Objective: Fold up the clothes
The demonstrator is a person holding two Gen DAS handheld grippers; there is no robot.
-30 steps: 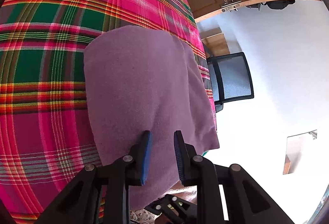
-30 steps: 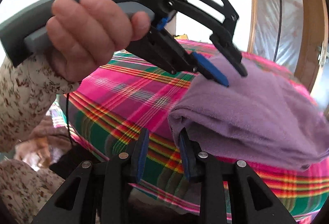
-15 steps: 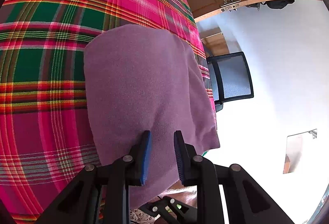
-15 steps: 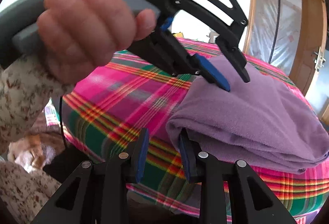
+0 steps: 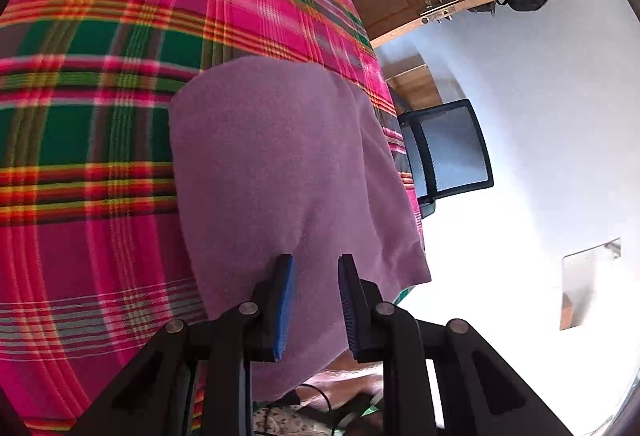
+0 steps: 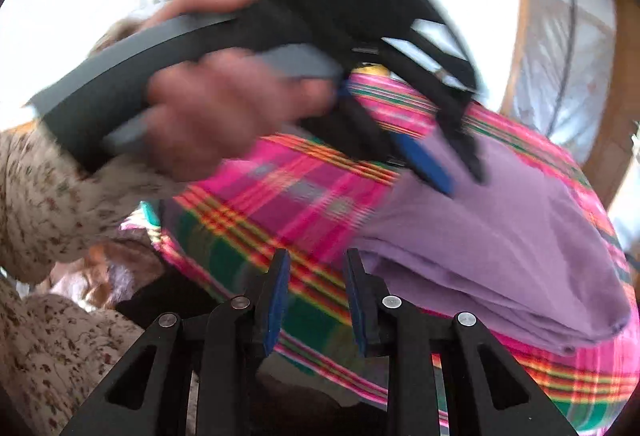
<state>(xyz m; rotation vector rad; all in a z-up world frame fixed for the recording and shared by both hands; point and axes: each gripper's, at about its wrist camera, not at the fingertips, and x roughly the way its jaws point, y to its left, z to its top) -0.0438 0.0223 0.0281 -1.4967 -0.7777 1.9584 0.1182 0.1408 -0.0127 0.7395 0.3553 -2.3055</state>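
Right claw (image 6: 314,260) closing, empty — garment (image 6: 500,248) unmoved.

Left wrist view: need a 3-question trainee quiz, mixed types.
1. True or false: the purple garment lies folded on the plaid cloth.
2. What stands past the cloth's edge? A) office chair B) ladder C) bicycle
3. Fill in: the left tool has its jaws ____ (open/shut).
Key: 1 true; 2 A; 3 open.
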